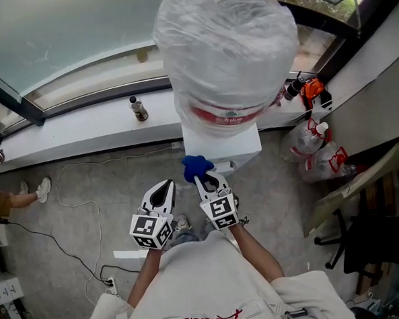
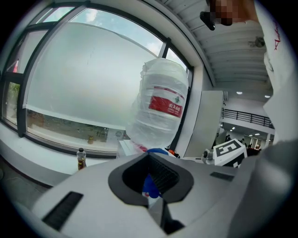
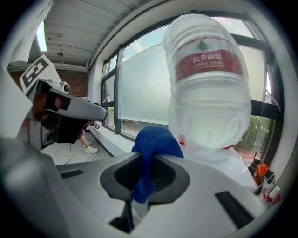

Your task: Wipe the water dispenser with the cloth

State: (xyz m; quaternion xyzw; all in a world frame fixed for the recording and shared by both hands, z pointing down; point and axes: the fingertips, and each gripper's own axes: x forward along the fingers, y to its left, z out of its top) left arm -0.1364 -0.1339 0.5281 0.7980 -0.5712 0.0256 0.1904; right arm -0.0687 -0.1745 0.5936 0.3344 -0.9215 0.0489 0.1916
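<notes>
Big plastic-wrapped water bottle (image 1: 226,49) sits upside down on the white water dispenser (image 1: 222,147), which stands on the floor against the window ledge (image 1: 87,125). Right gripper (image 1: 203,181) is just in front of the dispenser, jaws clenched on the blue cloth (image 1: 197,166), which bunches above the jaw tips right at the dispenser's front edge. Left gripper (image 1: 166,188) hangs just beside it with jaws pressed together and nothing between them, and a small dark drink bottle (image 1: 138,109) stands on the ledge.
</notes>
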